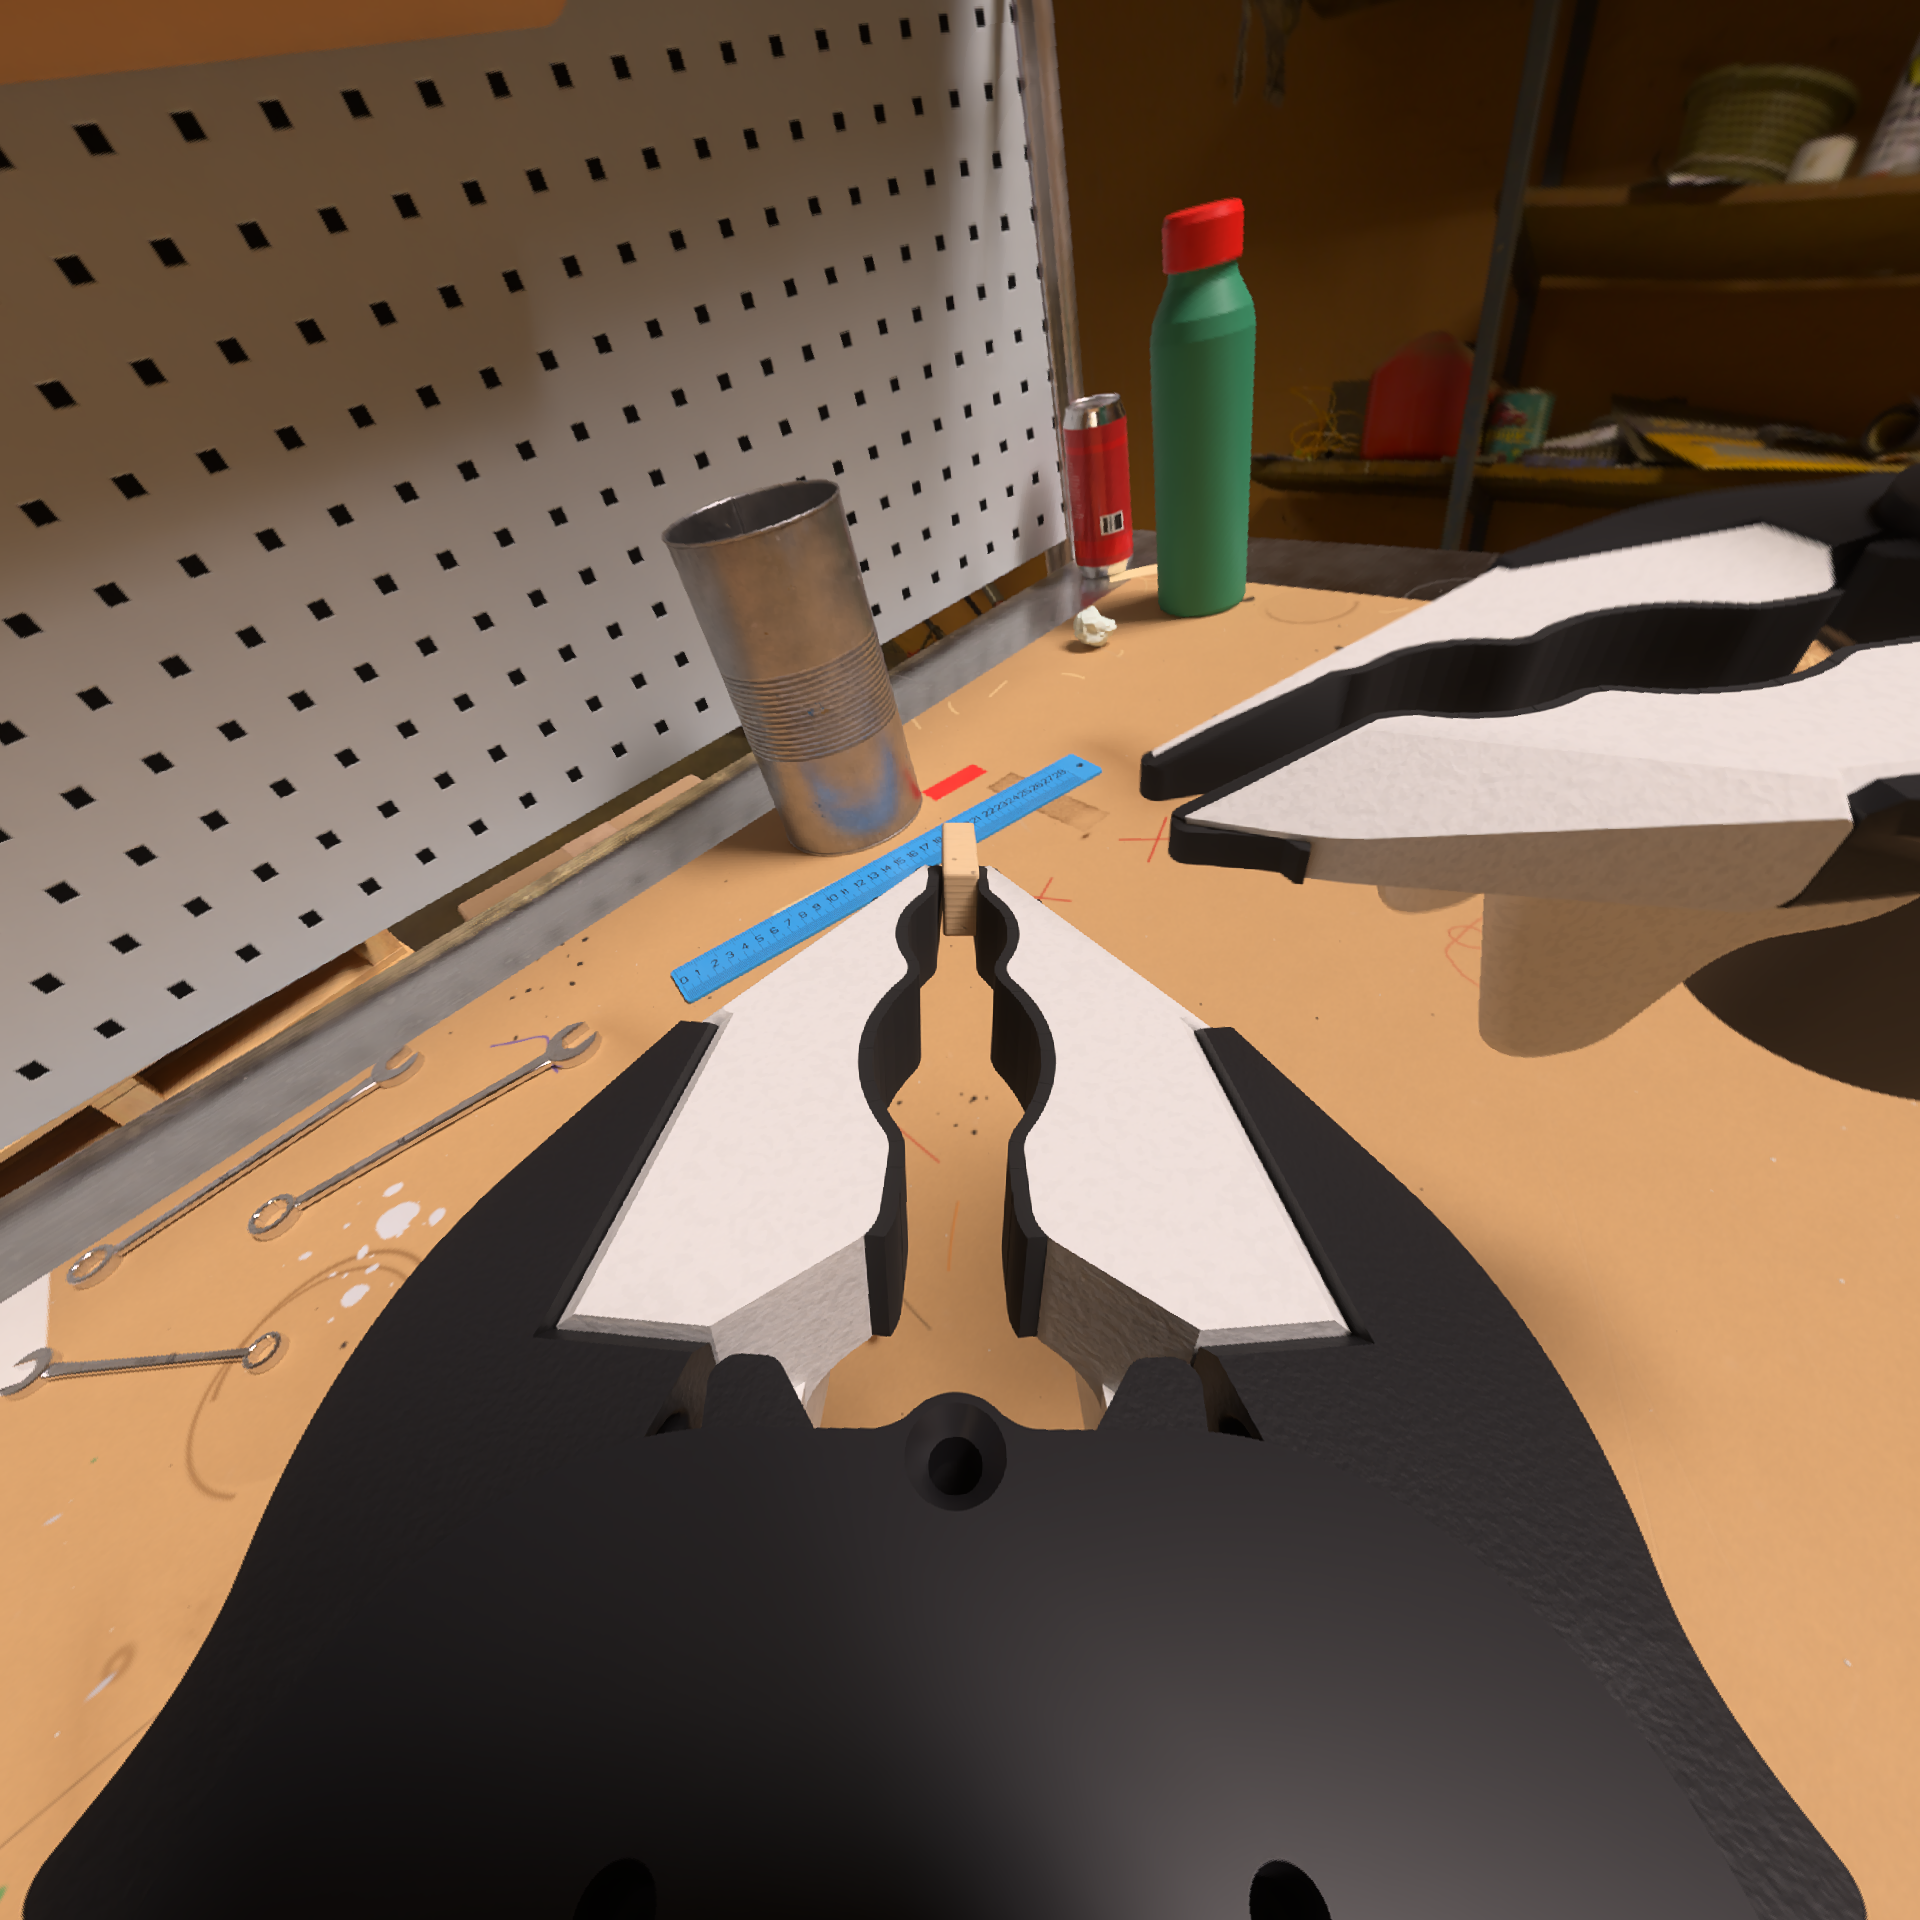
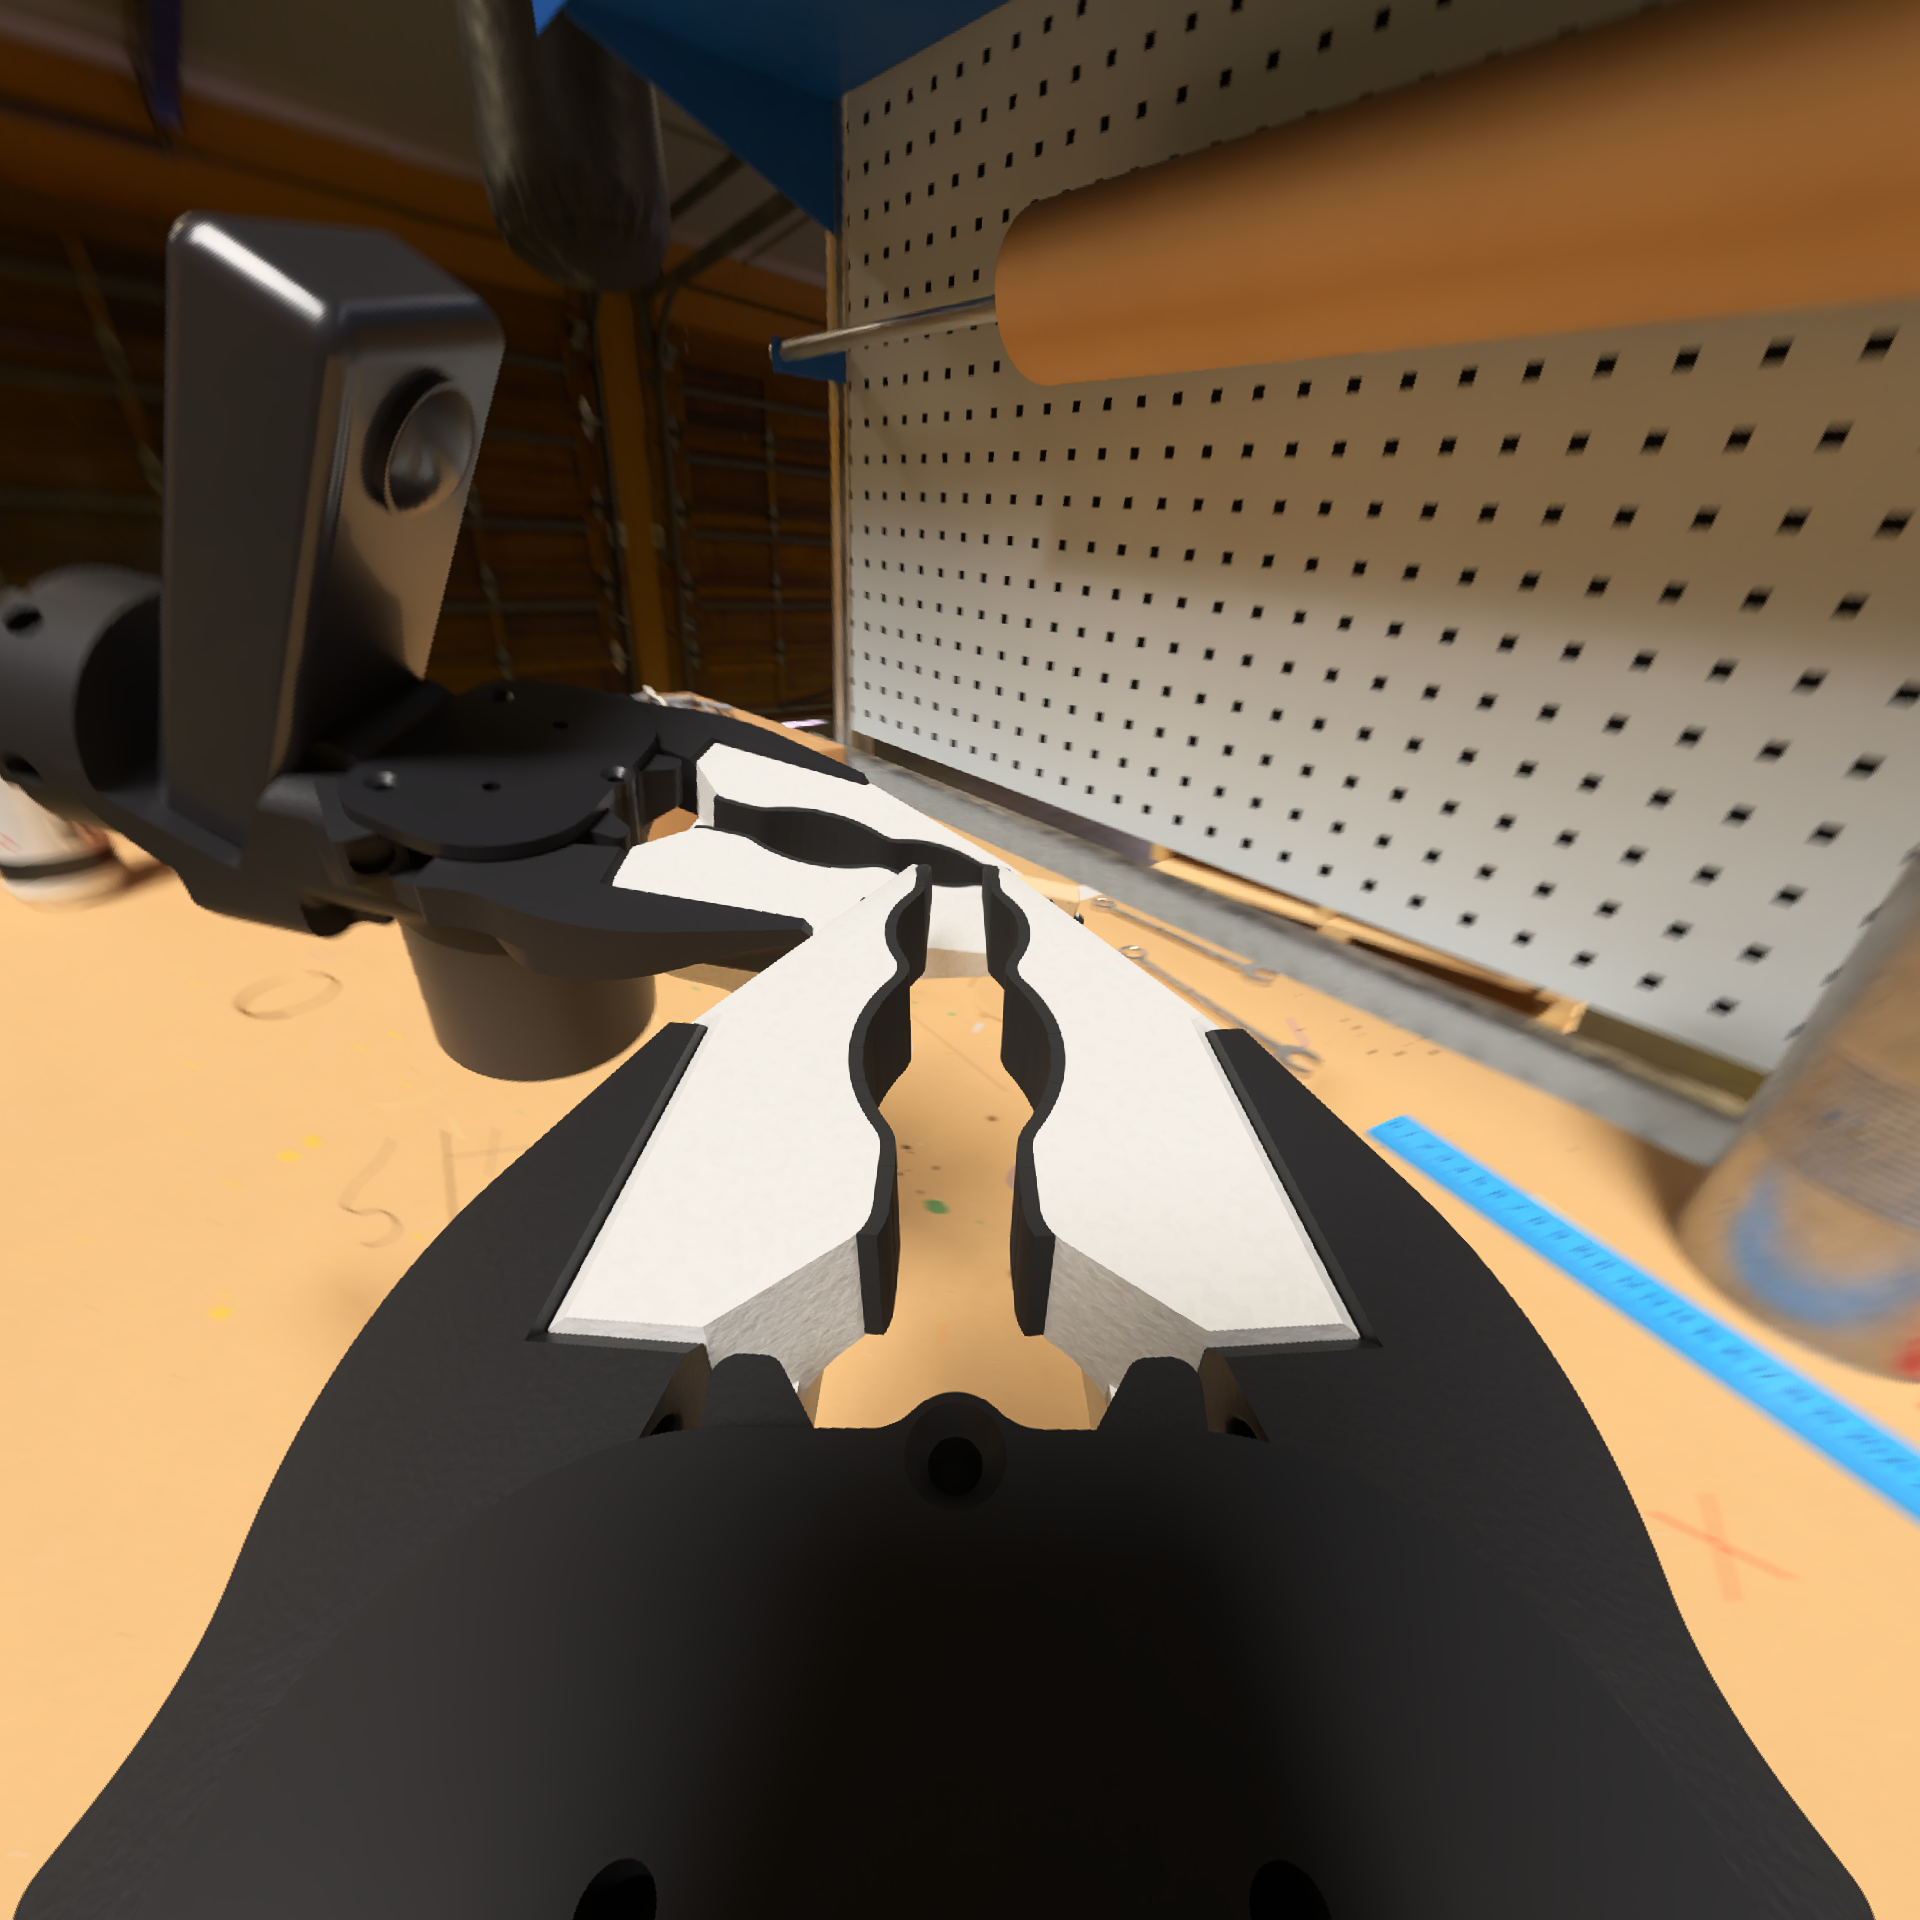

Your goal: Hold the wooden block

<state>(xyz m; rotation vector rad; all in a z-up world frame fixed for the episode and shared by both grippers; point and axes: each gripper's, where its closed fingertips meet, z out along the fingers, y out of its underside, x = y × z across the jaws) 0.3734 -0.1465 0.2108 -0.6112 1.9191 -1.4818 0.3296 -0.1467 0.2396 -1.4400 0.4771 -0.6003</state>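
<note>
The wooden block [image 1: 958, 878] is a small pale upright piece. My left gripper [image 1: 957, 896] is shut on it, pinching it between the fingertips over the blue ruler [image 1: 821, 914]. My right gripper [image 1: 1162, 805] comes in from the right, turned on its side, a short way to the right of the block and not touching it. In the right wrist view my right gripper [image 2: 956, 883] is empty, its jaws a narrow gap apart. The left gripper's fingers [image 2: 717, 883] cross just beyond its tips. The block is hidden there.
A metal tin [image 1: 800, 665] stands just behind the ruler, with red tape [image 1: 954, 781] beside it. A red can [image 1: 1097, 483], a green bottle [image 1: 1202, 416] and crumpled paper [image 1: 1093, 627] are at the back. Wrenches [image 1: 416, 1132] lie left. The pegboard [image 1: 416, 416] walls the far side. A brown paper roll [image 2: 1455, 229] hangs overhead.
</note>
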